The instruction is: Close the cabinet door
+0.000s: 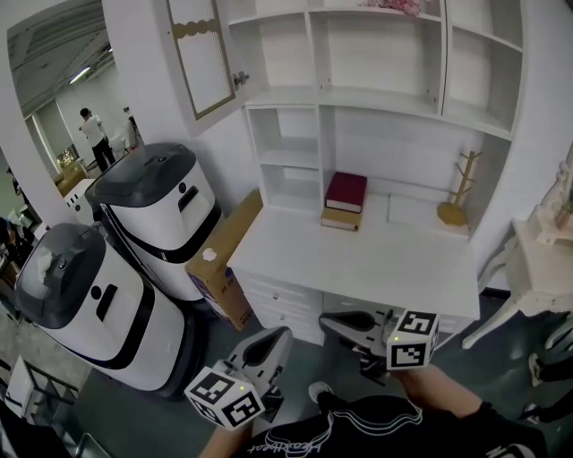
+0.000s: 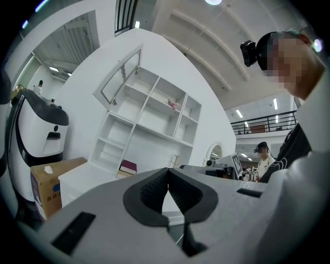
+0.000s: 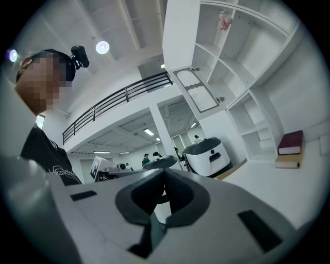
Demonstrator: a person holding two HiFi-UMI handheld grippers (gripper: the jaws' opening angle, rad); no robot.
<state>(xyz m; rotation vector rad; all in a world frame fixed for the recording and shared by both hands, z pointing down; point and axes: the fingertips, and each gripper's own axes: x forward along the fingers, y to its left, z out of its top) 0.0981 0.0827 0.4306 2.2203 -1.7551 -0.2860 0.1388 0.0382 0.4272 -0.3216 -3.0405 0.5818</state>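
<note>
Left tongs (image 2: 167,178) and right tongs (image 3: 164,178) are hanging shut, empty, low by the table (image 1: 376,259); the cabinet door (image 1: 201,55) is standing open high up left — a glancing push could be slipping off it.

The cabinet door (image 1: 204,58) runs off the head view's top edge, as does a pink thing (image 1: 394,5) on the top shelf (image 1: 349,13), too small to name. A red book (image 1: 346,190) covers most of the tan book (image 1: 340,219) beneath it.
</note>
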